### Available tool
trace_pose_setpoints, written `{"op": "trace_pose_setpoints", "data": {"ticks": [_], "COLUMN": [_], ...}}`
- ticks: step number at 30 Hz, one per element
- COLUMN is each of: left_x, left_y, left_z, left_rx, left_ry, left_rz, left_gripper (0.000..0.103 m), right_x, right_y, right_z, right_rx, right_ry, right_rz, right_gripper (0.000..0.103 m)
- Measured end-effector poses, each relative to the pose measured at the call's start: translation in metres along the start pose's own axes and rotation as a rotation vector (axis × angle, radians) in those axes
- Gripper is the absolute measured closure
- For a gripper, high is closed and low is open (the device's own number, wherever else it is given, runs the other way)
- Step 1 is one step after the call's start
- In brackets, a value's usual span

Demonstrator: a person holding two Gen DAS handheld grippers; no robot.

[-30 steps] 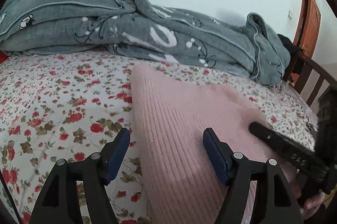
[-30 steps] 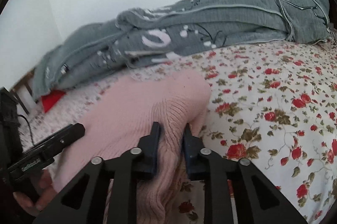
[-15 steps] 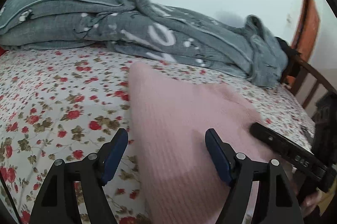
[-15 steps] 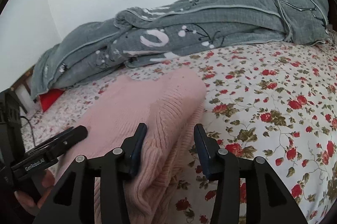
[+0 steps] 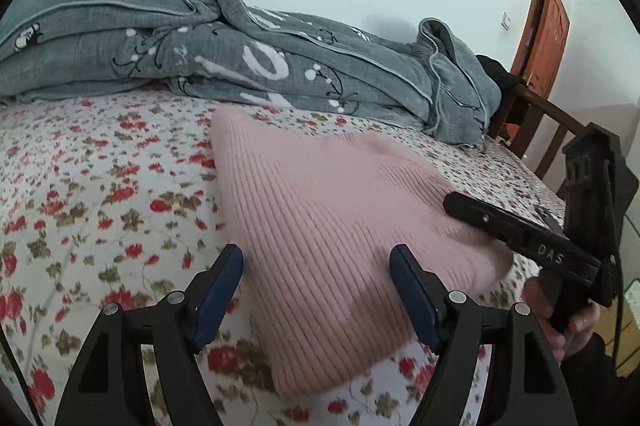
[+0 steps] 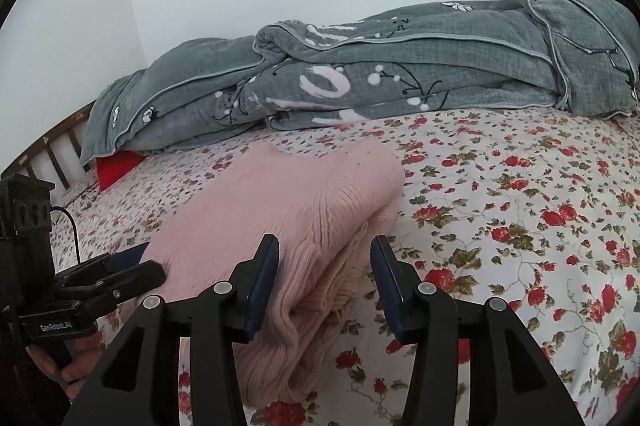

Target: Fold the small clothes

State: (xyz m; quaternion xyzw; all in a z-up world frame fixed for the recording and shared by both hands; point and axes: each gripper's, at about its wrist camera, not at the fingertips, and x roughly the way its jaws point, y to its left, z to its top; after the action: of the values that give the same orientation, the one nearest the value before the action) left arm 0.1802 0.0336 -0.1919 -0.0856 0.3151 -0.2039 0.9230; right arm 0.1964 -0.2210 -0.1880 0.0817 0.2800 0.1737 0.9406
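A pink ribbed knit sweater (image 5: 328, 202) lies folded on the flowered bed sheet (image 5: 80, 186). My left gripper (image 5: 316, 258) is open just above the sweater's near left corner, its pads clear of the cloth. In the right wrist view the sweater (image 6: 288, 210) shows its stacked folded edge facing me. My right gripper (image 6: 325, 246) is open, with that edge between its jaws but not pressed by the blue pads. The right gripper (image 5: 520, 234) also shows at the sweater's right side in the left wrist view, and the left gripper (image 6: 100, 274) at the left of the right wrist view.
A bundled grey quilt (image 5: 240, 58) runs along the wall at the back of the bed. A red item (image 6: 118, 166) pokes out under its end. A dark wooden bed rail (image 5: 536, 114) and a brown door (image 5: 548, 26) stand at the right. A hand (image 5: 576, 326) holds the right gripper.
My right gripper let go of the sweater's folded edge and opened, and the edge settled onto the bed. My left gripper stayed open and shifted slightly along the sweater.
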Motion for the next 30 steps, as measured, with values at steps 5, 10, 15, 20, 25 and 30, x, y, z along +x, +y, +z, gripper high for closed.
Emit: {"op": "trace_pose_setpoints", "data": {"ticks": [5,10,15,20,25,30], "left_x": [0.002,0.003,-0.001,-0.005,-0.011,-0.013], "left_y": [-0.002,-0.006,-0.005,0.003,0.018,0.030], "left_z": [-0.003,-0.002,-0.001,0.005,0.011,0.016], "left_rx": [-0.025,-0.032,-0.039,-0.053,-0.100,-0.144], "left_ry": [0.002,-0.007,-0.031,-0.059,-0.082,-0.093], "left_rz": [0.003,0.013,0.006,0.038,0.045,0.040], "left_gripper": [0.024,0.021,0.020,0.020,0.020,0.020], "right_x": [0.005,0.012,-0.001,-0.014,0.000,0.005], "right_y": [-0.004,-0.008,0.000,0.033,0.059,0.052], "right_z": [-0.002,-0.005,-0.003,-0.009,-0.021,-0.020], "right_rx": [0.027,0.058,0.032,-0.109,-0.255,-0.266], "right_ry": [0.013,0.030,-0.017,-0.056,0.008,0.071], "right_rz": [0.004,0.026,0.057,0.091,-0.027,-0.018], "right_gripper": [0.053,0.053,0.052,0.038,0.033,0.033]}}
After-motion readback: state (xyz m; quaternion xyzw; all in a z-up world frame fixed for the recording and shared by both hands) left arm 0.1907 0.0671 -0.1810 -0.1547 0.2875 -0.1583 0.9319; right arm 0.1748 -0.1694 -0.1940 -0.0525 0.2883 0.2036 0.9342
